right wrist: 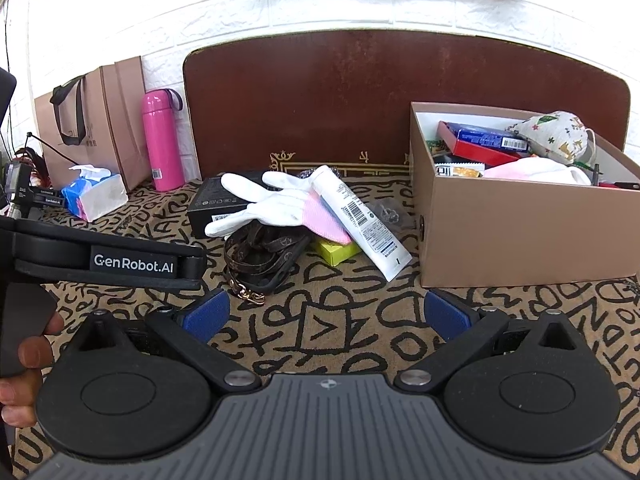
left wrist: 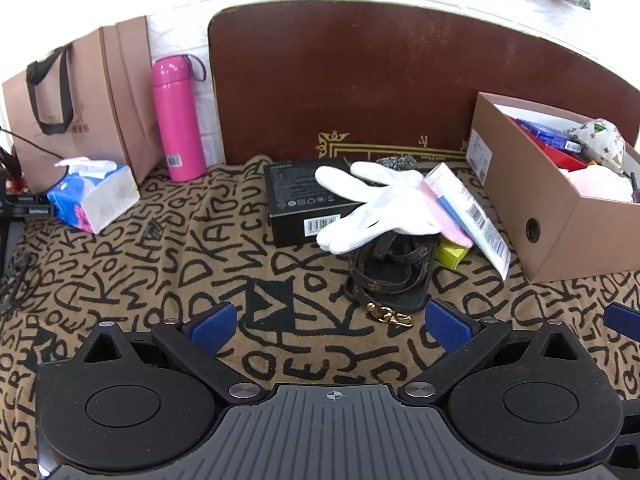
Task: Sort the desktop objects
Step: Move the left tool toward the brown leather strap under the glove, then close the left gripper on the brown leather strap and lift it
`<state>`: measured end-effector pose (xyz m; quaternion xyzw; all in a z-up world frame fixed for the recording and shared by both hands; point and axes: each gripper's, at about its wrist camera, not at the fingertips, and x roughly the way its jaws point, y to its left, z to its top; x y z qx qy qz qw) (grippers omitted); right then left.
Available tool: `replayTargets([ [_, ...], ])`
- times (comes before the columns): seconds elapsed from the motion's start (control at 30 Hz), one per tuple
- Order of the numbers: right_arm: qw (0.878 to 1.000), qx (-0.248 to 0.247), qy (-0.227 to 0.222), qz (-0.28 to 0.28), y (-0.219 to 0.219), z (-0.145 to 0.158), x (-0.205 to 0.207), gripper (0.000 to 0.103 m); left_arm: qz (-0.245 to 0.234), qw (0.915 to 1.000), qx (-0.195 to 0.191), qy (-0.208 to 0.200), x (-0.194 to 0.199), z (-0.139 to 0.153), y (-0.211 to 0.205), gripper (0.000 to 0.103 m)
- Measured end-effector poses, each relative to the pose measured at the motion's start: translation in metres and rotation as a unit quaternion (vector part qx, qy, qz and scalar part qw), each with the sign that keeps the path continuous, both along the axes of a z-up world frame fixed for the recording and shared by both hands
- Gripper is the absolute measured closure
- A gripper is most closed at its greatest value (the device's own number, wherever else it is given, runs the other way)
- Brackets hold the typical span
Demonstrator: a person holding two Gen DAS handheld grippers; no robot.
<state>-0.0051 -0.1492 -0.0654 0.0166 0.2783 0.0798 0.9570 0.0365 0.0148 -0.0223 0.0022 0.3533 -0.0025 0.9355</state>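
Both grippers (left wrist: 332,324) (right wrist: 326,316) hover spread and empty; grabbing the glove (right wrist: 272,204) could drag the tube (right wrist: 360,220) off the pile.

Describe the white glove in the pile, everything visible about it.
The white glove looks like soft knit fabric with a pink ribbed cuff. It lies flat and empty, fingers spread toward the left, draped over the black box and the brown strap. A white tube rests across its cuff end. It sits mid-cloth, left of the cardboard box. Neither gripper touches it.
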Motion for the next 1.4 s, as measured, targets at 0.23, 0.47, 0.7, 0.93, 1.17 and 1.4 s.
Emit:
replayTargets([
  [0.23,1.0,-0.006,0.021,0.017,0.01,-0.013,0.023,0.0,-0.008,0.999,-0.042,0.01,0.022,-0.012,0.016,0.0],
  [0.47,0.999,0.001,0.034,0.038,0.02,-0.027,0.052,0.002,-0.041,0.9967,-0.064,0.027,0.054,-0.026,0.019,0.006],
  [0.7,0.997,0.018,0.048,0.059,0.025,-0.039,0.081,0.023,-0.059,0.9887,-0.122,0.064,0.087,-0.044,0.024,0.021],
  [0.93,0.994,0.044,0.057,0.082,0.027,-0.048,0.102,0.039,-0.077,0.9848,-0.133,0.081,0.111,-0.056,0.023,0.028],
  [1.17,0.991,0.062,0.065,0.101,0.032,-0.056,0.116,0.052,-0.09,0.9843,-0.132,0.075,0.12,-0.059,0.019,0.056],
  [1.4,0.987,0.097,0.089,0.095,0.016,-0.049,0.113,0.068,-0.077,0.9835,-0.134,0.094,0.111,-0.053,0.019,0.08],
])
